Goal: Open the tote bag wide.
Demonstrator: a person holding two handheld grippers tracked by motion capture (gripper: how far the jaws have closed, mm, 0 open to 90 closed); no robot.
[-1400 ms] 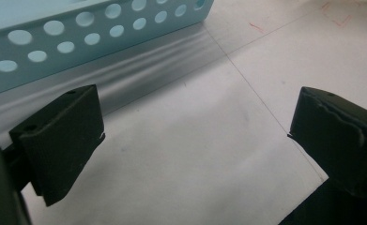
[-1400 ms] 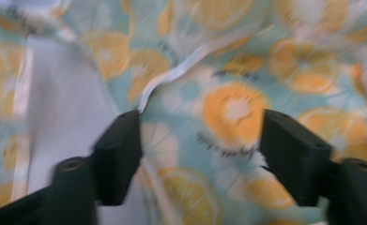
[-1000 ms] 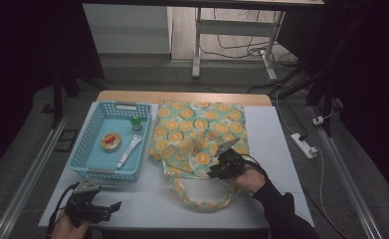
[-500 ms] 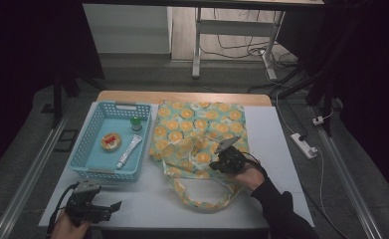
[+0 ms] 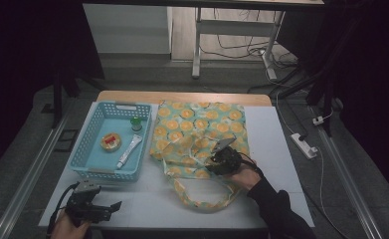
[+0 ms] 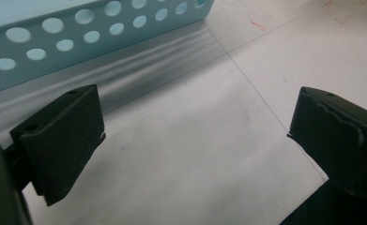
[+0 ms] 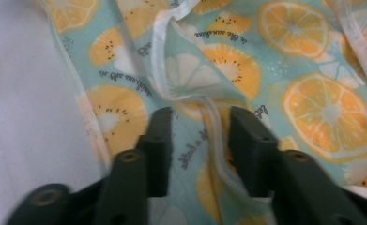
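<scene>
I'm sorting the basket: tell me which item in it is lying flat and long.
The white tube, lying lengthwise in the blue basket. The green-capped bottle stands upright; the round tin is a flat disc.

The bag is pale teal with orange citrus slices; the basket is light blue, the worktop white, the jaws black.
</scene>
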